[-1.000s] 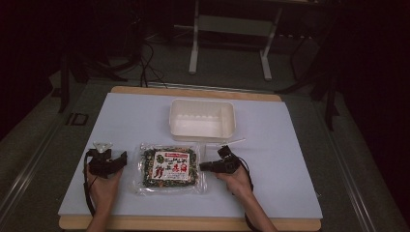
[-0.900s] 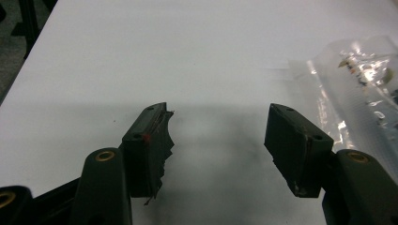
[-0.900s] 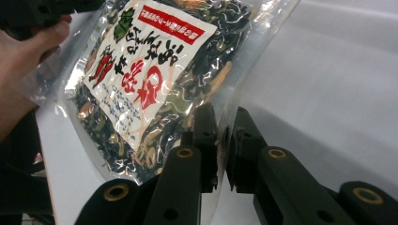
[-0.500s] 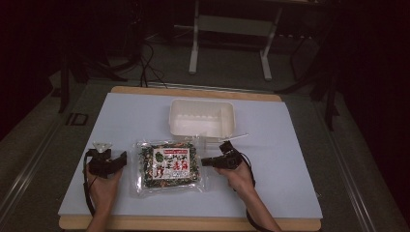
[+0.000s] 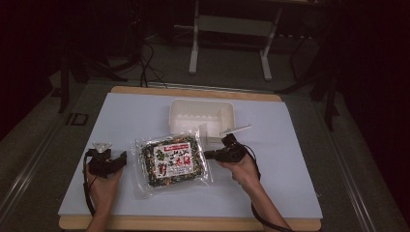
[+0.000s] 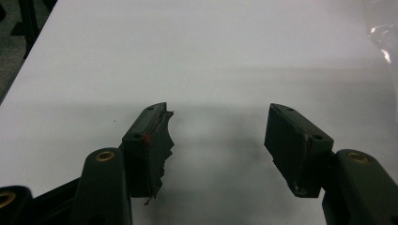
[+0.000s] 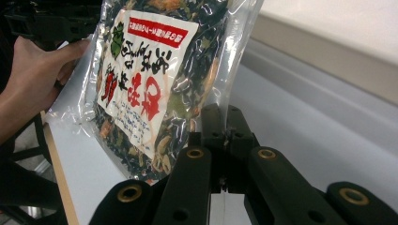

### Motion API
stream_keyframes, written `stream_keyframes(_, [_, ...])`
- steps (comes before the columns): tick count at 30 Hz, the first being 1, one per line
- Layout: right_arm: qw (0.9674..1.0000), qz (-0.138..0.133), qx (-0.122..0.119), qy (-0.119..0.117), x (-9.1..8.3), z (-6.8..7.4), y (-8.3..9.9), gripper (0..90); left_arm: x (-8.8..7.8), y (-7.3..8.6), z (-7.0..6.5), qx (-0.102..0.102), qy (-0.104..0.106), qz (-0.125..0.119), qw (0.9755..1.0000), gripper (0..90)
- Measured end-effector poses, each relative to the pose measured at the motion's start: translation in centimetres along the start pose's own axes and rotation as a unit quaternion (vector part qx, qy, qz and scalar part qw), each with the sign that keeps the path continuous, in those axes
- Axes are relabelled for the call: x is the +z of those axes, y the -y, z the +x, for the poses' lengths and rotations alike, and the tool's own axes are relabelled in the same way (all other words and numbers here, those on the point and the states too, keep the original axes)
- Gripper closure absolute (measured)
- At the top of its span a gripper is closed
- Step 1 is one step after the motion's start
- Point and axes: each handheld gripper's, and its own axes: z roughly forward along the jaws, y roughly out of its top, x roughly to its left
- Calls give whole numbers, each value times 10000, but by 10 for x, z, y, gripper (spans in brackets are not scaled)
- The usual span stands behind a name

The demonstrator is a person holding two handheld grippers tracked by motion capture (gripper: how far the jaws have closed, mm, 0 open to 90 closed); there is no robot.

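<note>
A clear bag of dried greens [image 5: 171, 162] with a red and white label lies mid-table, its right side raised off the mat. My right gripper [image 5: 207, 154] is shut on the bag's right edge. In the right gripper view the jaws [image 7: 226, 117] pinch the clear seam and the bag [image 7: 150, 79] hangs tilted ahead. My left gripper [image 5: 123, 159] rests on the mat just left of the bag, a small gap away. In the left gripper view it [image 6: 218, 110] stands open over bare mat, with the bag's clear edge [image 6: 382, 42] at the far right.
A white shallow tray [image 5: 203, 101] stands behind the bag, with a white flat piece [image 5: 237, 129] leaning by its front right corner. The pale mat [image 5: 290, 159] covers a wooden table. Dark floor, cables and stand legs lie beyond the far edge.
The right gripper has risen with the bag's right edge pinched, so that side of the bag has come up and tilted. The left gripper has stayed put.
</note>
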Motion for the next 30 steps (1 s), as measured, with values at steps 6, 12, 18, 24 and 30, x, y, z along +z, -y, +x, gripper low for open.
stream_keyframes(6, [9997, 26, -226, 88, -9, -2, -6, 895, 0, 0, 0, 7, -10, -5, 10000, 403])
stream_keyframes(12, [9990, 88, -400, 199, -17, -3, -12, 895, -1, 0, 0, 28, 0, -2, 10000, 403])
stream_keyframes(18, [9982, 160, -551, 175, -22, -3, -15, 890, -1, 0, 0, 28, -2, -7, 10000, 403])
stream_keyframes(24, [9976, 178, -628, 212, -25, -3, -18, 890, -1, 0, 0, 58, 1, -22, 10000, 403])
stream_keyframes(30, [9951, 212, -905, 351, -36, 0, -26, 891, 0, 0, -1, 55, -2, -31, 10000, 403])
